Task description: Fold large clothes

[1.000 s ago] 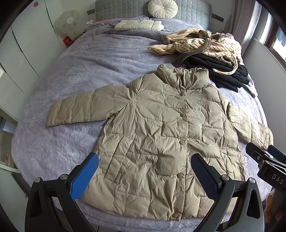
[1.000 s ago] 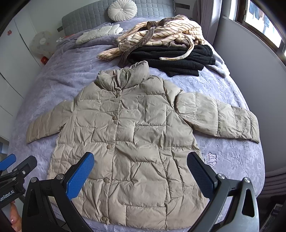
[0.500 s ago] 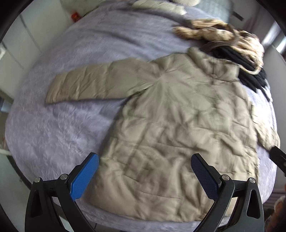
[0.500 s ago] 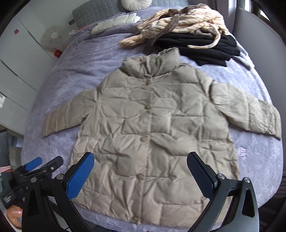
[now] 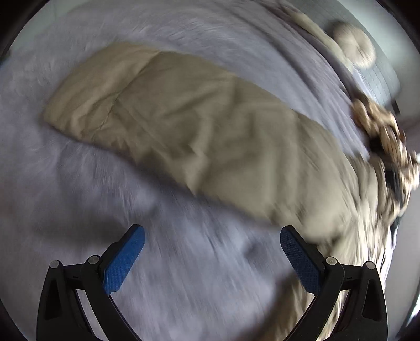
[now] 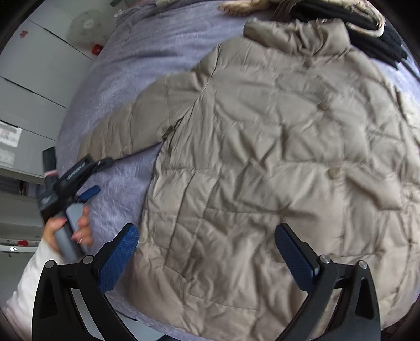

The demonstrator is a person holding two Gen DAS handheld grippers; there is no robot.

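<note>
A beige quilted puffer coat lies front-up and buttoned on the purple bed cover, collar toward the headboard. Its left sleeve stretches out flat, filling the blurred left wrist view. My left gripper hovers open over bare bed cover just below that sleeve; from the right wrist view the left gripper sits beside the sleeve cuff, held by a hand. My right gripper hangs open above the coat's lower left part, with nothing between its fingers.
A pile of striped beige and black clothes lies beyond the collar. A round cushion leans on the grey headboard. White cupboards and a fan stand left of the bed.
My left gripper has swung left and down to the coat's left sleeve, blurring its view. The right gripper has moved lower and closer over the coat's body.
</note>
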